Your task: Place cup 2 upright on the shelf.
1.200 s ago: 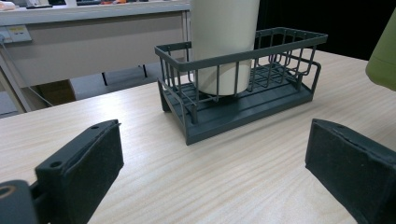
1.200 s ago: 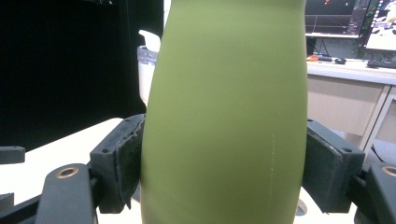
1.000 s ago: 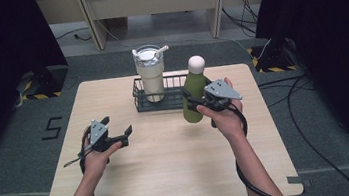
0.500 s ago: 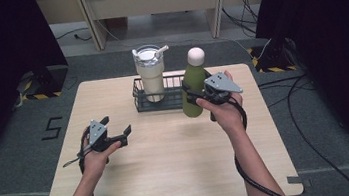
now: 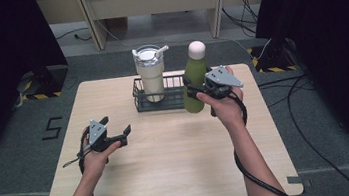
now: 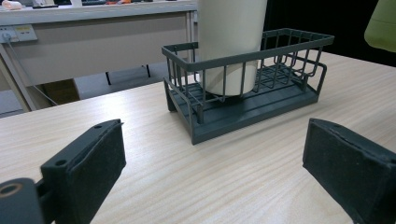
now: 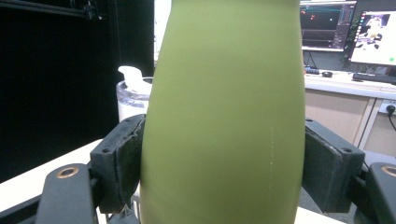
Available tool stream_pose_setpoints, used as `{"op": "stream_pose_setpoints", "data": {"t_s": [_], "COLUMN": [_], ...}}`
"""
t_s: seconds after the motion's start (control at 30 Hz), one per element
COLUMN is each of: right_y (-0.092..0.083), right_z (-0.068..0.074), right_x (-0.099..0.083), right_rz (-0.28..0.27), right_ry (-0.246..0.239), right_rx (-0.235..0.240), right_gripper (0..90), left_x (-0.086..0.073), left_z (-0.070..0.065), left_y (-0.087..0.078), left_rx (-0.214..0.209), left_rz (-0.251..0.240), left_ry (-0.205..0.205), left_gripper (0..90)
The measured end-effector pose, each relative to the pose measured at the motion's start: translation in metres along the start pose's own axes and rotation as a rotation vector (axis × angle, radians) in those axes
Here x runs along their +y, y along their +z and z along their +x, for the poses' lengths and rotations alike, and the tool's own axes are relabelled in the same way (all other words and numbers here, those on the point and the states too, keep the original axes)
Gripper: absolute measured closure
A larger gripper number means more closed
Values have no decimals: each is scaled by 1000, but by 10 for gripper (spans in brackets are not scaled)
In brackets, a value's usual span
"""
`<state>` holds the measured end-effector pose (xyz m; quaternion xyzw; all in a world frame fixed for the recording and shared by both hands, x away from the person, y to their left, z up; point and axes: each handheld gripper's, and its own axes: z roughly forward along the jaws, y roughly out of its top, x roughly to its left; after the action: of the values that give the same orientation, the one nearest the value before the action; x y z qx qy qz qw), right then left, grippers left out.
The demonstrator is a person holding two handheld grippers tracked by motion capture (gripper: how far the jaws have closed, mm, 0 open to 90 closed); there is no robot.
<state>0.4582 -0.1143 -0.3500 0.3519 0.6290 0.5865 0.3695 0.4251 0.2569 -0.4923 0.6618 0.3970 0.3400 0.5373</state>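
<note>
One green bottle; one tumbler

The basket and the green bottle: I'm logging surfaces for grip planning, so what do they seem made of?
Basket: likely metal wire with a matte dark grey coating, judging by its thin, rigid bars and flat slatted floor. Green bottle: smooth, opaque matte olive shell without glare, probably coated metal, though plastic is possible; its cap looks pale and matte.
</note>
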Motion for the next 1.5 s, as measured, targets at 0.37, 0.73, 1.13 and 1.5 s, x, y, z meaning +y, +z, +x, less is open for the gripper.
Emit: {"op": "stream_pose_setpoints", "data": {"t_s": [0.37,0.73,1.13,1.5], "right_y": [8,15,23,31], "right_z": [-4,-8,-12,-15], "right_x": [8,12,19,23], "right_rz": [-3,0,-3,-8], "right_ry": [3,-1,-5,0], "right_rx": [-13,-20,-34,-48], "right_gripper": [241,241,241,241], "left_x": [0,0,0,0], "left_z": [0,-1,1,1], "left_y": [0,0,0,0], "left_rx": [-1,-4,0,1], "left_rz": [-1,-2,-1,-3], "left_ry": [-4,-11,-12,-14], "left_gripper": [49,49,49,49]}}
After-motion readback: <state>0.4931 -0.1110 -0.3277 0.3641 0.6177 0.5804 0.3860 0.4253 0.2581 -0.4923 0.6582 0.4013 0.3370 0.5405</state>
